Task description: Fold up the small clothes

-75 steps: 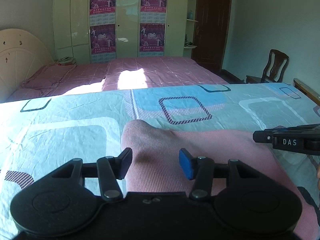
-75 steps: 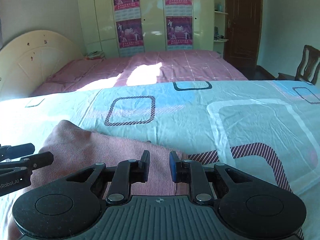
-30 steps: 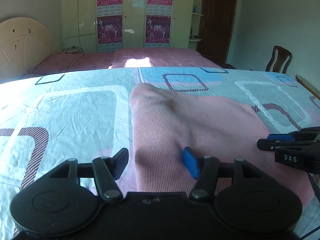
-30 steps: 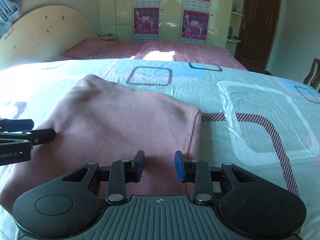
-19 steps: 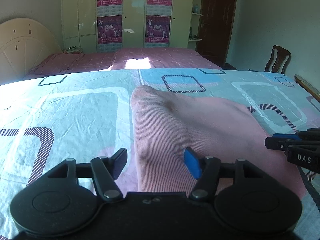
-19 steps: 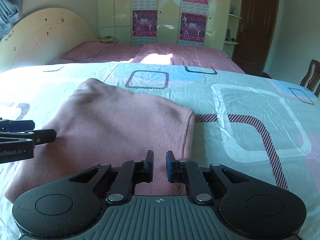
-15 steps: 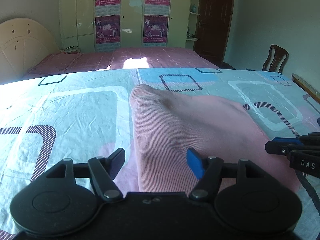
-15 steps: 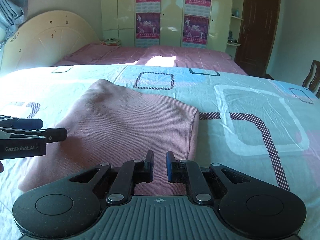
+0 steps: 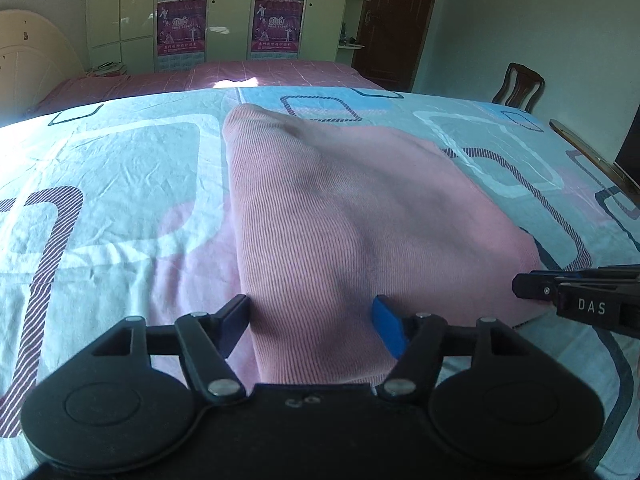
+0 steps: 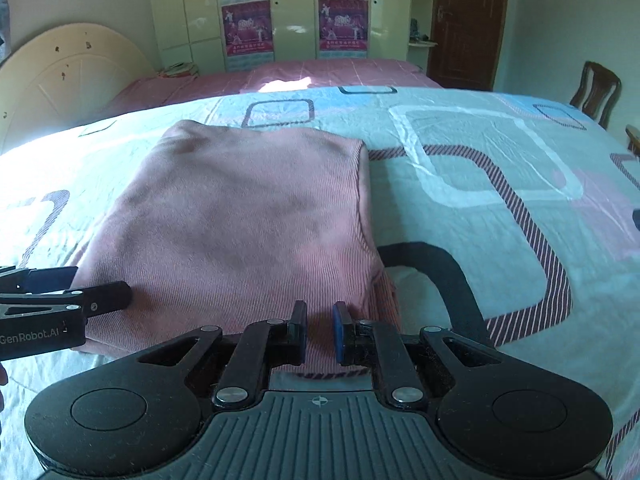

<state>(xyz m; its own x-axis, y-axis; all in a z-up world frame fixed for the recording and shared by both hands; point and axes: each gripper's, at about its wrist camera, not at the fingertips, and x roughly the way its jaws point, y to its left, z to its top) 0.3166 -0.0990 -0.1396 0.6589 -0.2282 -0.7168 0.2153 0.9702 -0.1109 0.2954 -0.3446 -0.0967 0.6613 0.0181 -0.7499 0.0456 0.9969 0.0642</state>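
Garment: a pink ribbed knit piece [image 10: 240, 216], folded into a rough rectangle, lies flat on the near bed.
Long axis: it runs from the near edge by the grippers away toward the far side of the bed; the far left corner [image 9: 244, 114] bulges up slightly.
Edges: in the right wrist view the right side is a thick folded edge [image 10: 366, 200]; a lower layer shows at the near right corner.
Bedsheet: light blue sheet [image 10: 480, 168] with white, striped and dark rounded squares, wrinkled, under the garment on all sides.
Left gripper [image 9: 310, 320]: jaws wide, having just been opening; the near left part of the garment lies between the fingers, pads not pressing it.
Right gripper [image 10: 320, 330]: jaws narrow with a slim gap, having just been closing, over the garment's near right edge; whether cloth is pinched cannot be told.
Containers: none in reach; wardrobe [image 10: 288, 12] with posters stands closed at the far wall.
Room: second bed with pink cover [image 9: 248, 76], wooden chair [image 9: 518, 88], dark door [image 10: 468, 20].
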